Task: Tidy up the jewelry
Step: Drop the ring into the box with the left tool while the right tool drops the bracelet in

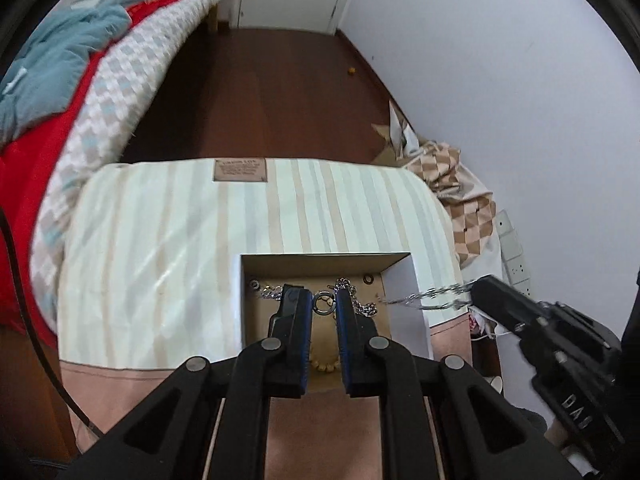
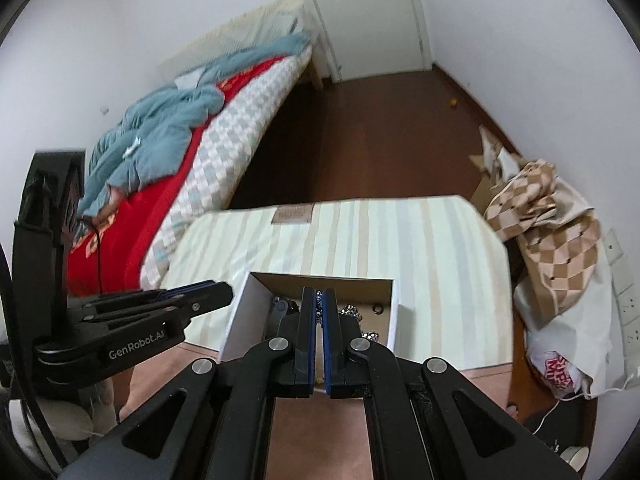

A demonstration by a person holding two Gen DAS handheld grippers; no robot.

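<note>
Silver chain necklace (image 1: 424, 296) stretches taut from open white cardboard box (image 1: 408, 296) over its right wall to right gripper (image 1: 474, 294), whose fingers are clenched on chain end. Rest of chain lies coiled on brown box floor beside round metal ring (image 1: 323, 303) and string of small wooden beads (image 1: 325, 366). Left gripper (image 1: 323, 312) hangs above box, jaws apart, ring showing between them, gripping nothing. Box sits on striped cream cushion (image 1: 160, 240) near its front edge. Bed with red blanket (image 2: 132, 232) stands to left.
</note>
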